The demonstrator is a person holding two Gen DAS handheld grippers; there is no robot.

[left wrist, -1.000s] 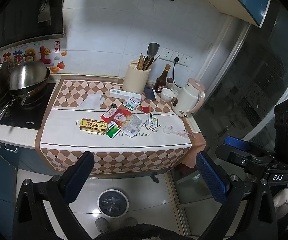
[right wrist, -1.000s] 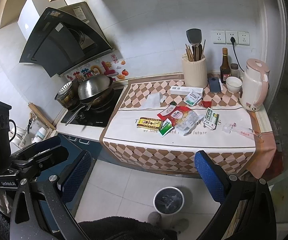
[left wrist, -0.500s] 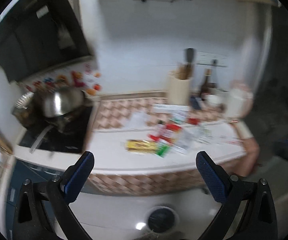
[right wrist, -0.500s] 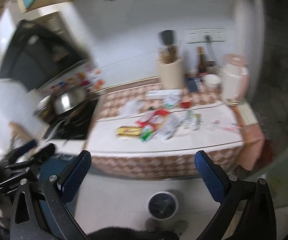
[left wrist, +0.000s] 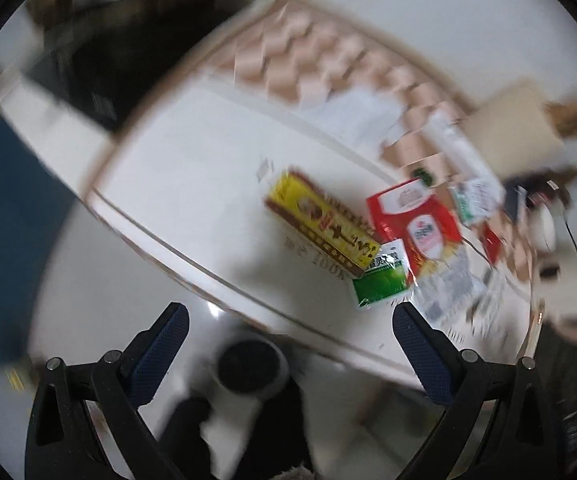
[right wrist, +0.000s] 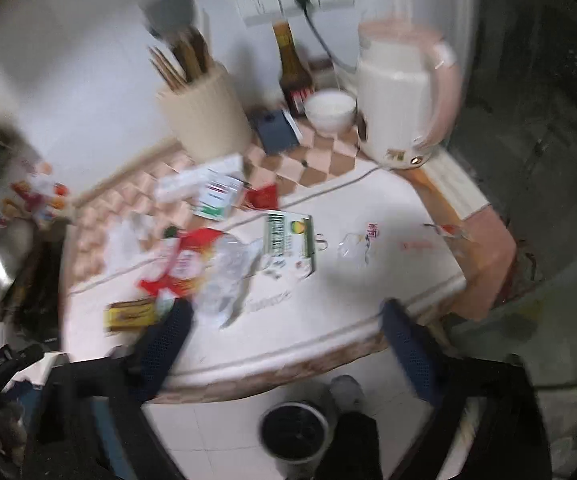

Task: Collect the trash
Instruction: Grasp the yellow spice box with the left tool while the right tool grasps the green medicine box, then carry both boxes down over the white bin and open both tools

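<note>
Trash lies on the counter cloth: a yellow box, a green sachet, a red packet and a clear wrapper. The right wrist view also shows a green-and-white carton, the yellow box and a small clear wrapper. My left gripper is open and empty, just short of the yellow box. My right gripper is open and empty above the counter's front edge. A round bin stands on the floor below, also seen in the right wrist view. Both views are blurred.
At the back stand a utensil holder, a dark bottle, a white bowl, a kettle and a dark phone. A pan on the hob is at the left.
Both grippers have moved in close over the counter; the trash now looks much larger. The jaws stay open.
</note>
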